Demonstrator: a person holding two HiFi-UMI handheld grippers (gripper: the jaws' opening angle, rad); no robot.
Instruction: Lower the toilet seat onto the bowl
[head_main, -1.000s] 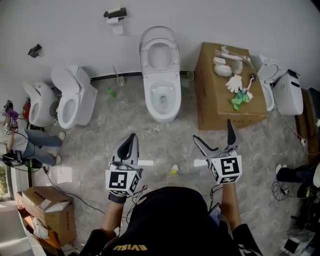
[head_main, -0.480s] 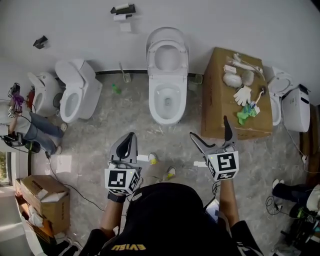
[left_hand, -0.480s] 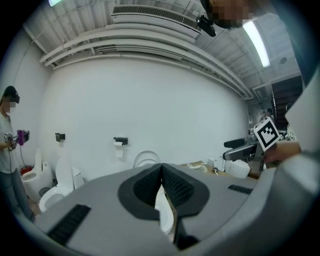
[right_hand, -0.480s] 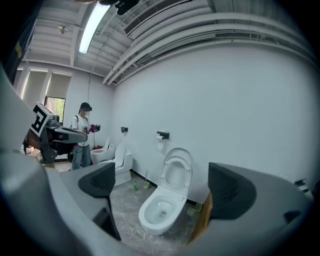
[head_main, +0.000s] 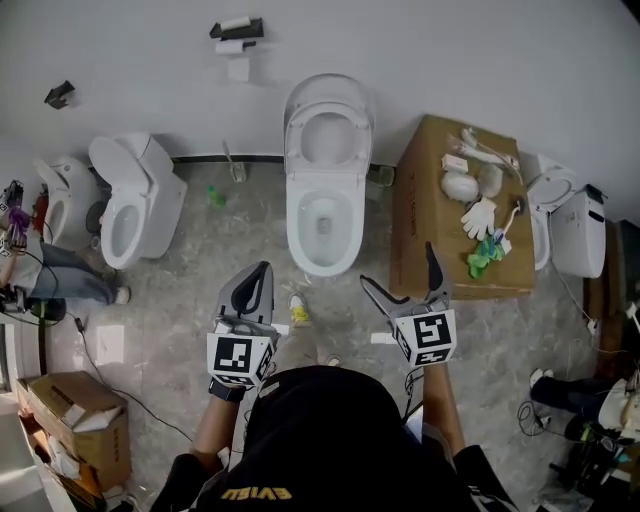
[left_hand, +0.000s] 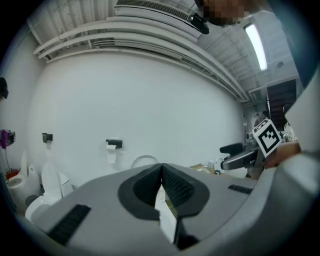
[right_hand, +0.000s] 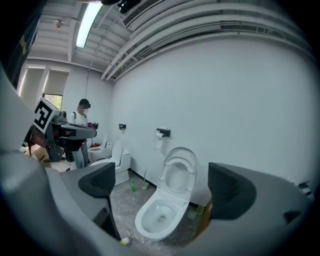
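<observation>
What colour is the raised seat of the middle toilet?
White, the same as the bowl. The seat shows best in the right gripper view.

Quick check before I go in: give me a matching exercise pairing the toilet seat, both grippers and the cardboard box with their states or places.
Things:
1 toilet seat
2 left gripper
3 right gripper
4 cardboard box

States or places:
A jaws wide apart, nothing between them
B raised upright, not down on the bowl
C standing beside the bowl
D jaws together

Pairs: 1-B, 2-D, 3-A, 4-C
</observation>
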